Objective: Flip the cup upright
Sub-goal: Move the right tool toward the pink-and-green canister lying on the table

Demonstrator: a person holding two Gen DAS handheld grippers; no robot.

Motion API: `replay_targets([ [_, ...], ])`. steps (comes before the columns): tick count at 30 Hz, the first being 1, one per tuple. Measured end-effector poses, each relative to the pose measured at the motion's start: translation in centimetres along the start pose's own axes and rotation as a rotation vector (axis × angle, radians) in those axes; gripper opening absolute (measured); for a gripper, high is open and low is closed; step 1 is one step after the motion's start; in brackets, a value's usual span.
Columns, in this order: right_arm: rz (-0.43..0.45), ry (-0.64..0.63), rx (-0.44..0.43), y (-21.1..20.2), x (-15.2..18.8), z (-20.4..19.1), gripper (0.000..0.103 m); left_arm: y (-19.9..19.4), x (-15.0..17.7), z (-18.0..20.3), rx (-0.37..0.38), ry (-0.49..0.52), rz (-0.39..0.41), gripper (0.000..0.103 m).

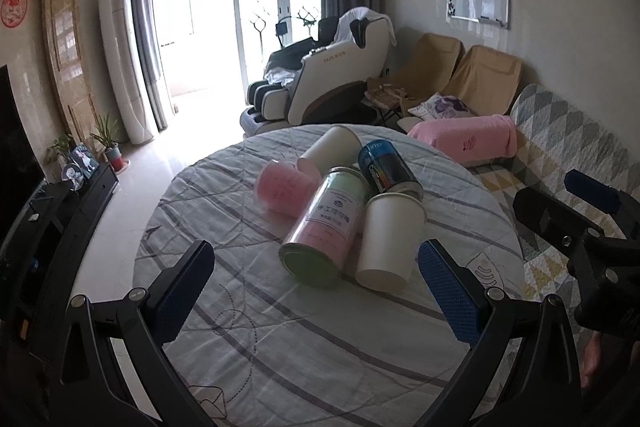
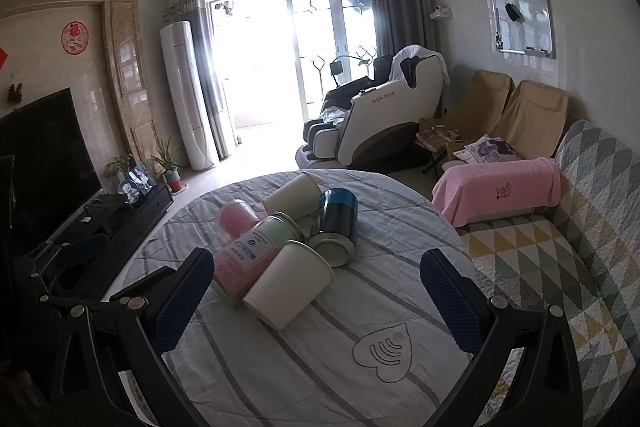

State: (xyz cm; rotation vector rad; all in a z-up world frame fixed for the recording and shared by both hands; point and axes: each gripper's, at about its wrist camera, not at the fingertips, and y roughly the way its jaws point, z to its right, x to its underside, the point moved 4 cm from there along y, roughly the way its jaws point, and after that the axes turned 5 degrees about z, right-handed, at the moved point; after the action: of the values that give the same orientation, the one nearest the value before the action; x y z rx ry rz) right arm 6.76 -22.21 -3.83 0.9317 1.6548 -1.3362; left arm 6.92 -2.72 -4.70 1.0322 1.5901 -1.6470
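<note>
A white paper cup (image 1: 390, 241) lies on its side on the round table (image 1: 248, 339), base toward me; it also shows in the right wrist view (image 2: 286, 289). A second white paper cup (image 1: 330, 149) lies tipped at the far side, also seen in the right wrist view (image 2: 292, 195). A pink cup (image 1: 282, 189) lies on its side at the left (image 2: 236, 221). My left gripper (image 1: 316, 297) is open and empty, short of the near cup. My right gripper (image 2: 316, 301) is open and empty, with the near cup between its fingers' line of sight. The right gripper's fingers (image 1: 560, 211) show at the right of the left wrist view.
A pink and green tin can (image 1: 326, 225) and a blue can (image 1: 386, 167) lie on their sides against the cups. A sofa with a patterned quilt (image 2: 560, 247) stands right of the table. A TV stand (image 2: 132, 211) is at the left, a massage chair (image 2: 384, 115) beyond.
</note>
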Motion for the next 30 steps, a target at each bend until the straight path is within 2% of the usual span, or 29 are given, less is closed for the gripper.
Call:
replay_targets([
  [12, -0.047, 0.042, 0.016, 2.3, 0.6, 2.5, 0.103, 2.5, -0.6, 1.7, -0.002, 0.036, -0.041, 0.103],
  [22, -0.056, 0.031, -0.005, 4.0, 0.1, 2.3, 0.103, 4.0, -1.2, 0.0, -0.038, 0.005, -0.049, 0.103],
  [30, -0.055, 0.024, -0.022, 4.7, -0.3, 1.7, 0.103, 4.6, -1.6, -0.7, -0.037, 0.004, -0.034, 0.103],
])
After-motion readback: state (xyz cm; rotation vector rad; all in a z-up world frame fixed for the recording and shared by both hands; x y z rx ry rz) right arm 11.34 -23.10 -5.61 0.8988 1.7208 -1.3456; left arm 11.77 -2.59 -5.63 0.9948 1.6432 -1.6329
